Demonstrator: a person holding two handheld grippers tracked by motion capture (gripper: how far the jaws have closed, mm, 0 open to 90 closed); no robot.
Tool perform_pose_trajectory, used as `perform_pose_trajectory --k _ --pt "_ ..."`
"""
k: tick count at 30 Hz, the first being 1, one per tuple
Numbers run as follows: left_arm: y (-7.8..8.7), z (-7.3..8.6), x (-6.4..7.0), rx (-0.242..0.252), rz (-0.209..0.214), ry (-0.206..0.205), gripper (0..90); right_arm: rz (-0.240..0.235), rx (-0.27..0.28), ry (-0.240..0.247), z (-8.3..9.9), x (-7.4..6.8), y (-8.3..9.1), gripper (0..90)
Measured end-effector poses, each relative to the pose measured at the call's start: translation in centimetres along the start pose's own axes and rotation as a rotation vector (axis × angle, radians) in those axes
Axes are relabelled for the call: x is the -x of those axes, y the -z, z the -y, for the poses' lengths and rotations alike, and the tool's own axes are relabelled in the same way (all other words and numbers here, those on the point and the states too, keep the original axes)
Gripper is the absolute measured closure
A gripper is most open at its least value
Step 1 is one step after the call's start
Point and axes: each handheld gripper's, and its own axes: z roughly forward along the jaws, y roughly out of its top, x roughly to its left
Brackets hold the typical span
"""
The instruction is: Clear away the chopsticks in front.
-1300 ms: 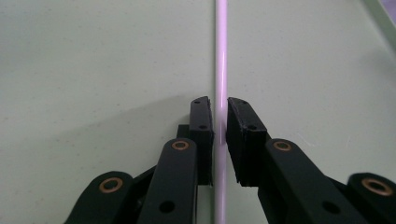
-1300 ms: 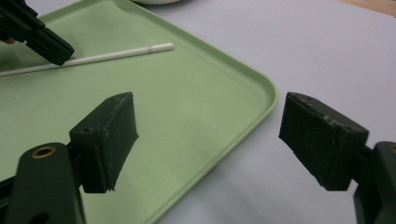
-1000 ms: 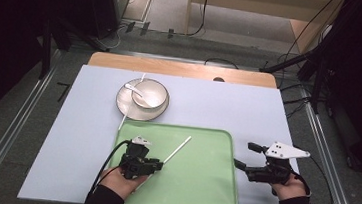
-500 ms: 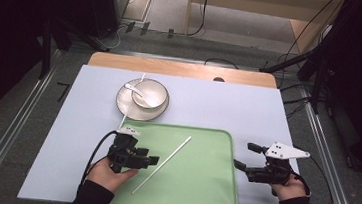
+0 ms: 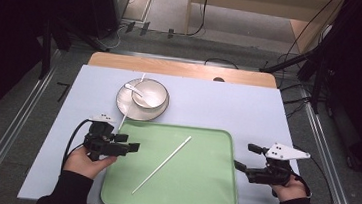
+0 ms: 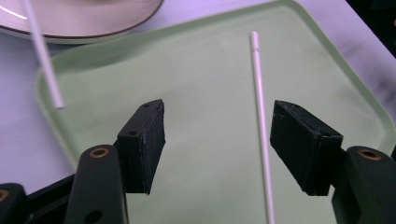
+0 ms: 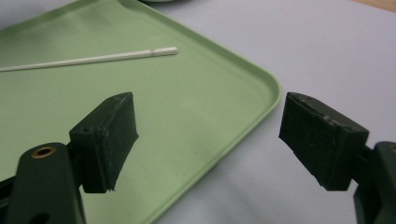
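Observation:
A white chopstick [image 5: 162,165] lies slantwise on the green tray [image 5: 210,195]. A second white chopstick [image 5: 131,101] leans on the rim of a white plate [image 5: 123,104] that holds a bowl [image 5: 150,95] and a spoon [image 5: 133,89]. My left gripper [image 5: 129,142] hovers open at the tray's left edge. In the left gripper view the tray's chopstick [image 6: 259,116] runs beside the right jaw, untouched, and the gripper [image 6: 219,126] holds nothing. My right gripper [image 5: 245,157] stands open by the tray's right edge. In its own view it [image 7: 210,130] is empty above the tray's corner [image 7: 261,84].
The tray and plate rest on a pale blue mat [image 5: 219,105] over a wooden table [image 5: 182,68]. Cables trail from both grippers toward the near edge. Dark stands and floor cables surround the table.
My left gripper has let go of the chopstick, which now lies flat on the tray, and has drawn back to the left. The right gripper has stayed put.

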Motion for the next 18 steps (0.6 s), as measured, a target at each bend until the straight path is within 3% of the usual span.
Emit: perform_pose_trajectory --k 10,12,18 --pt "1.4 -1.4 -2.4 0.005 -0.019 0.019 33.8 0.004 -0.008 -0.001 0.1 0.0 0.0 19.6" --pt "1.7 -2.4 -3.2 0.026 -0.052 0.022 34.0 0.004 -0.008 0.002 0.1 0.0 0.1 19.5" --pt "1.6 -3.8 -4.5 0.024 -0.065 0.046 34.1 0.003 -0.007 0.000 0.2 -0.1 0.2 19.5"
